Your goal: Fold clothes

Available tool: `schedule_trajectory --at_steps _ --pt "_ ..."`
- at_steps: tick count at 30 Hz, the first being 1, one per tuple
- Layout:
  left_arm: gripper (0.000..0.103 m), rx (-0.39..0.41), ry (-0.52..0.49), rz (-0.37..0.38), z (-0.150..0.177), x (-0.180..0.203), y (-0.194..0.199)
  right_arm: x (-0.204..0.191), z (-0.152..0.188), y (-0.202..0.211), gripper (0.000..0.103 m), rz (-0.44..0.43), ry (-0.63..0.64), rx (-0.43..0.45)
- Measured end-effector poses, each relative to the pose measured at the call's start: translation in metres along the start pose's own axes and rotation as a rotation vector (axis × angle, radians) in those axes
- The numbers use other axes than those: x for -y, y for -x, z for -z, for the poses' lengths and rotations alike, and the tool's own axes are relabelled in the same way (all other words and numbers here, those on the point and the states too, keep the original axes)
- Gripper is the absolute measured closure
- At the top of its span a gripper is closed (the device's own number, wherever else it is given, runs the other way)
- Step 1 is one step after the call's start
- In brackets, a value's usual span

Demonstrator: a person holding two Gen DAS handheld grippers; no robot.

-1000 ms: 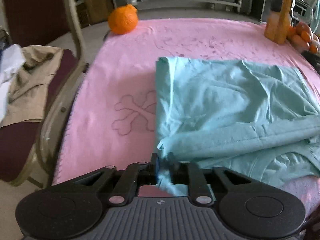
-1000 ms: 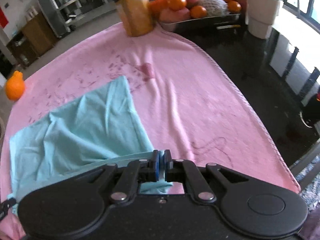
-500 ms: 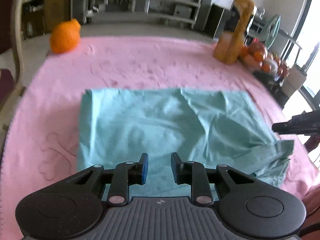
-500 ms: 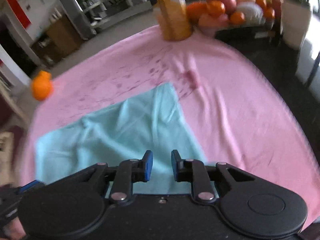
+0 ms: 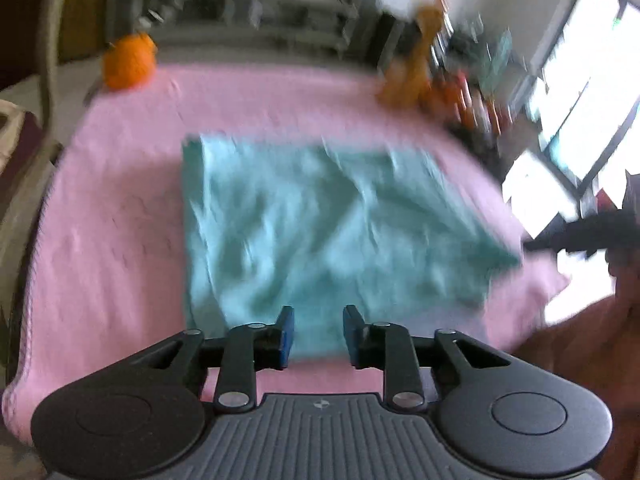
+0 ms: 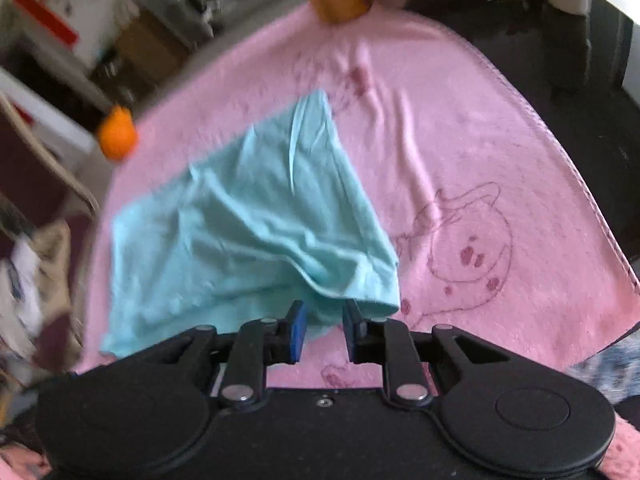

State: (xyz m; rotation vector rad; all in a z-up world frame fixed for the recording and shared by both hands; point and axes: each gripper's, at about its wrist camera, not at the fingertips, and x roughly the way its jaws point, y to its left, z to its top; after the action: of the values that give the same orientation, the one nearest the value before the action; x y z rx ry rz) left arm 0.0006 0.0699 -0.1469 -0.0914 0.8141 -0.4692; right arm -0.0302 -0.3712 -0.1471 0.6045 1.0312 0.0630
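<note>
From the left wrist camera, the left gripper [image 5: 316, 334] hung over the near edge of the shirt [image 5: 320, 232], and its fingers were apart with nothing between them. The shirt lay in the middle of the pink blanket [image 5: 108, 240], folded into a rough square. It looked like it was spread on the blanket so it would stay flat and clean for folding. An orange [image 5: 130, 60] sat past the far left corner of the shirt. A bottle [image 5: 416, 68] stood past its far right corner (the picture was blurry, so I could not tell much more). The dark tip of the right gripper [image 5: 576, 236] showed just beside the shirt's right corner.

From the right wrist camera, the right gripper [image 6: 322, 328] was at the near right corner of the shirt [image 6: 248, 232]. Its fingers were apart too, and I could not tell if they touched the cloth. That corner [image 6: 360, 276] was bumpy and a little lifted. I think both grippers stayed low by the shirt's edge so they could pinch it for one more fold. The blanket [image 6: 480, 160] had a cartoon animal drawn on it, right of the shirt.
</note>
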Motion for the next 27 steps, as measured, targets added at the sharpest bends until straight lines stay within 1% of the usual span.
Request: schedule_trajectory --at_steps 1,2,4,7,9,11,12,14,17,18,19,20,21,23,24,25,27 --pt "0.074 0.011 0.003 -0.019 -0.006 0.003 -0.007 -0.004 -0.003 -0.002 0.083 -0.005 -0.004 0.015" --pt "0.074 0.006 0.004 -0.04 -0.013 0.006 -0.019 -0.009 -0.005 -0.005 0.083 -0.01 -0.005 0.027" --pt "0.074 -0.009 0.008 -0.083 -0.026 0.012 -0.042 -0.027 -0.01 -0.018 0.083 0.009 0.024 0.044" --pt "0.074 -0.072 0.057 -0.093 -0.03 0.011 -0.073 -0.053 -0.024 -0.047 0.083 0.122 0.093 0.069" --pt "0.075 -0.126 0.077 -0.087 -0.025 0.01 -0.081 -0.058 -0.031 -0.064 0.083 0.178 0.074 0.061" --pt "0.075 -0.16 -0.011 -0.072 -0.018 0.02 -0.081 -0.055 -0.024 -0.06 0.082 0.159 0.101 0.013" --pt "0.075 -0.215 -0.075 -0.035 -0.014 0.028 -0.077 -0.053 -0.02 -0.057 0.082 0.146 0.116 -0.012" --pt "0.075 -0.298 -0.189 0.038 0.005 0.04 -0.056 -0.049 -0.011 -0.052 0.082 0.121 0.146 -0.063" --pt "0.077 -0.242 -0.253 0.114 0.024 0.041 -0.013 -0.043 0.001 -0.043 0.082 0.084 0.191 -0.139" --pt "0.075 -0.221 -0.272 0.139 0.03 0.041 0.001 -0.04 0.005 -0.04 0.082 0.071 0.206 -0.164" --pt "0.072 -0.175 -0.259 0.162 0.03 0.036 0.013 -0.038 0.009 -0.038 0.082 0.058 0.221 -0.19" --pt "0.069 -0.118 -0.222 0.162 0.027 0.026 0.023 -0.028 0.008 -0.029 0.082 0.036 0.189 -0.166" --pt "0.066 -0.075 -0.174 0.139 0.023 0.015 0.028 -0.017 0.005 -0.02 0.082 0.012 0.149 -0.134" --pt "0.066 -0.008 -0.018 0.049 0.012 -0.011 0.034 0.008 -0.003 -0.008 0.082 -0.01 0.025 -0.066" --pt "0.065 0.014 0.074 0.009 0.008 -0.025 0.035 0.016 -0.006 -0.005 0.081 -0.02 -0.034 -0.039" --pt "0.064 0.021 0.164 -0.003 0.006 -0.036 0.035 0.024 -0.009 -0.001 0.081 -0.029 -0.092 -0.012" --pt "0.062 0.032 0.342 -0.018 0.003 -0.059 0.034 0.029 -0.012 0.0 0.078 -0.043 -0.157 0.016"
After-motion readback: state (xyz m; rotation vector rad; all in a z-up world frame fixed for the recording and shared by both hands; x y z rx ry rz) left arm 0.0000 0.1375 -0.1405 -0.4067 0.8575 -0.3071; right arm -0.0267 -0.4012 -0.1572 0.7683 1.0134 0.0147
